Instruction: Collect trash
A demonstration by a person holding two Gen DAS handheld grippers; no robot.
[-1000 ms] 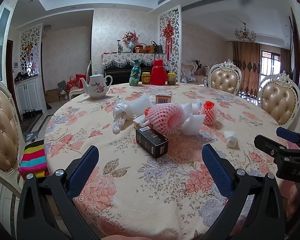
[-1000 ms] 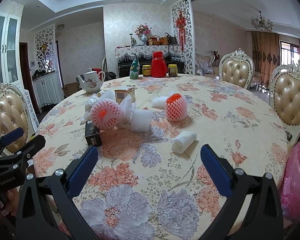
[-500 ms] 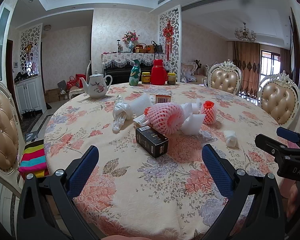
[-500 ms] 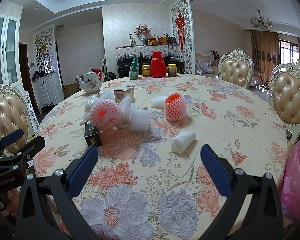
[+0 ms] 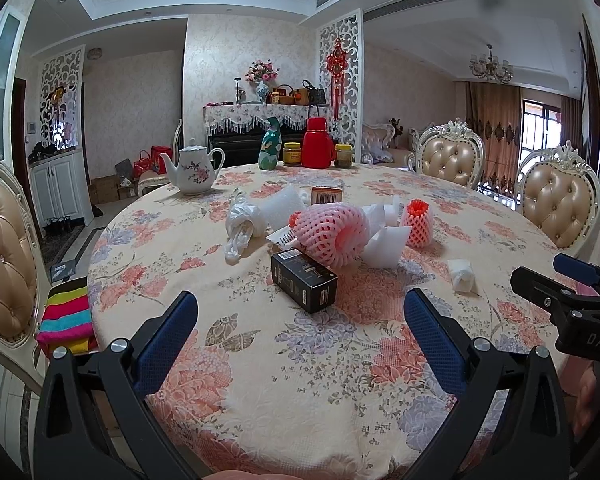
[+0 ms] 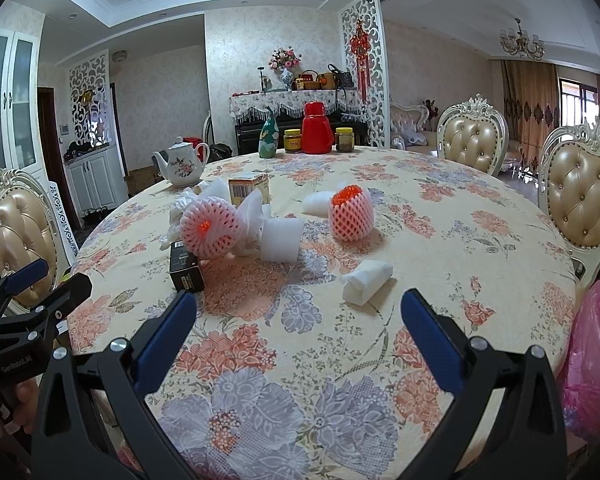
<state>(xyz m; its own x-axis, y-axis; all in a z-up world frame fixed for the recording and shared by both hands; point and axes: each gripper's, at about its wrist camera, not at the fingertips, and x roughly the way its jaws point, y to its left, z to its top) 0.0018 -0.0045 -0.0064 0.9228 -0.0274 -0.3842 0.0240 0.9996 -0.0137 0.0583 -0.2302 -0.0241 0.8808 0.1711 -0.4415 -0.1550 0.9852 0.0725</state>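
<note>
Trash lies mid-table on a floral cloth: a black box [image 5: 304, 280] [image 6: 185, 267], a pink foam fruit net [image 5: 330, 235] [image 6: 209, 227], a second upright net [image 5: 416, 223] [image 6: 350, 218], white foam pieces [image 5: 388, 239] [image 6: 281, 238], a crumpled white plastic bag [image 5: 239, 222], a small cardboard box [image 5: 327, 195] [image 6: 248, 189] and a rolled white wad [image 5: 462, 276] [image 6: 367, 282]. My left gripper [image 5: 300, 332] is open and empty, short of the black box. My right gripper [image 6: 298, 330] is open and empty, near the wad. A pink bag [image 6: 592, 364] hangs at the table's right edge.
At the table's far side stand a white teapot [image 5: 191, 170], a green bottle [image 5: 269, 149], a red thermos [image 5: 317, 142] and two jars [image 5: 292, 154]. Padded chairs [image 5: 558, 200] ring the table [image 5: 259, 392]; one at left [image 5: 3, 264] carries a striped cloth [image 5: 65, 320].
</note>
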